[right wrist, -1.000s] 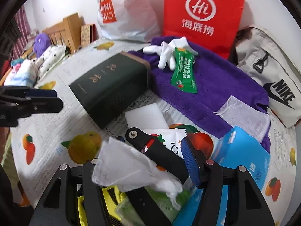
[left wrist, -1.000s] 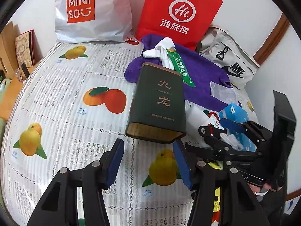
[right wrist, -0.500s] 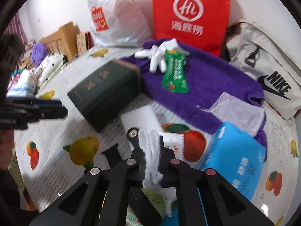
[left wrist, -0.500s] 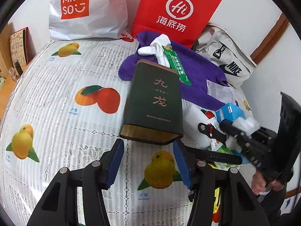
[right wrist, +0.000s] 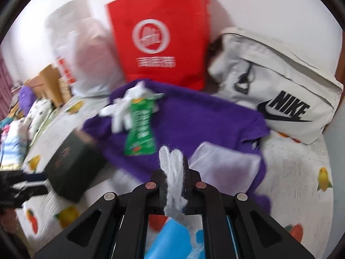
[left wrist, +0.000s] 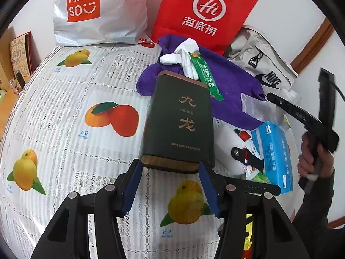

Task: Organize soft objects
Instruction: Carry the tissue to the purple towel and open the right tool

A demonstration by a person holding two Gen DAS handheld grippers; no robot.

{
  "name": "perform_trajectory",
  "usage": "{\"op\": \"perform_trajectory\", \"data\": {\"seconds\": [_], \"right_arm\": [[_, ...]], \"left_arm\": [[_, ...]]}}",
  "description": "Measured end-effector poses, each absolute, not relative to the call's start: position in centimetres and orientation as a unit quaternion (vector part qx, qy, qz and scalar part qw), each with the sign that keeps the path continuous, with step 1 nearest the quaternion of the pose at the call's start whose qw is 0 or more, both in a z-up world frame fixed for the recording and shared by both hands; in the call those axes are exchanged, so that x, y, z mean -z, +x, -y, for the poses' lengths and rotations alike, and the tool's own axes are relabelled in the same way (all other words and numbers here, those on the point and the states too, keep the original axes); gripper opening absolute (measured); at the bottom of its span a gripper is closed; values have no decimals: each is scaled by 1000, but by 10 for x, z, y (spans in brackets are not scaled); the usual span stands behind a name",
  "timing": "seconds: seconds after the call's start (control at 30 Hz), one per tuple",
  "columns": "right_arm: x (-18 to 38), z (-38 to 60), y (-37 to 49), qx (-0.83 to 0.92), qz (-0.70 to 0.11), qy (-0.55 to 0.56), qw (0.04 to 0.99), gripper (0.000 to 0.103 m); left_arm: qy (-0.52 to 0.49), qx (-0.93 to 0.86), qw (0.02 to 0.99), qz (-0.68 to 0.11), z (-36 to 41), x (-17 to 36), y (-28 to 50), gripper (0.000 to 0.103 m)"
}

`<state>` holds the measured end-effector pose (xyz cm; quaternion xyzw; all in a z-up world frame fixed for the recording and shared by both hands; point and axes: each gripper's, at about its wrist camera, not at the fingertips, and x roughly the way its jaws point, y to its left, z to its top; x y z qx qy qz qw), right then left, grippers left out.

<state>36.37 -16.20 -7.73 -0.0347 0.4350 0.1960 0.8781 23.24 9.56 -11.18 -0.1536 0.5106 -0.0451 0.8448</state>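
Observation:
My right gripper point(right wrist: 173, 170) is shut on a white tissue point(right wrist: 172, 172) and holds it lifted above the blue tissue box point(right wrist: 170, 235). The box also shows in the left wrist view point(left wrist: 273, 155). My left gripper point(left wrist: 170, 172) is open and empty, low over the tablecloth, its tips at the near end of a dark green tin box point(left wrist: 179, 125). A purple towel point(right wrist: 194, 125) lies behind, with a white glove point(right wrist: 125, 110), a green packet point(right wrist: 140, 131) and a pale lilac cloth point(right wrist: 224, 168) on it.
A red Hi bag point(left wrist: 202, 15), a white Miniso bag point(left wrist: 97, 13) and a white Nike bag point(right wrist: 278, 95) stand along the wall. A black watch strap point(left wrist: 248, 157) lies by the tissue box. More soft things point(right wrist: 19, 125) lie off the table's left side.
My right gripper closed on the tissue, pulled it up from the blue box and swung up and toward the back. My left gripper crept forward to the tin box's end.

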Motion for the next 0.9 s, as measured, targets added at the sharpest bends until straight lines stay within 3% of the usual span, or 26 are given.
{"op": "perform_trajectory", "data": {"seconds": [0.13,0.17,0.23,0.27,0.3,0.57,0.9], "right_arm": [[92,171,393,-174,-454,-30,874,9],[95,172,397,-175,-458,-29,871,15],[99,172,402,-176,-462,-32,868,41],[100,171,403,-171,-459,-36,871,62],[100,172,402,-165,-453,-39,875,74],[89,174,393,-174,-445,-31,878,75],[82,115,297,-292,-437,-84,847,73]], "left_arm": [[-156,38,846,-508,-99,106,237,53],[-156,40,847,-506,-99,105,237,53],[-161,43,847,-505,-99,104,238,53],[-161,43,846,-506,-99,103,239,53],[-158,42,846,-507,-98,103,239,53],[-151,45,847,-508,-95,102,237,53],[-153,54,846,-508,-95,101,224,53]]}}
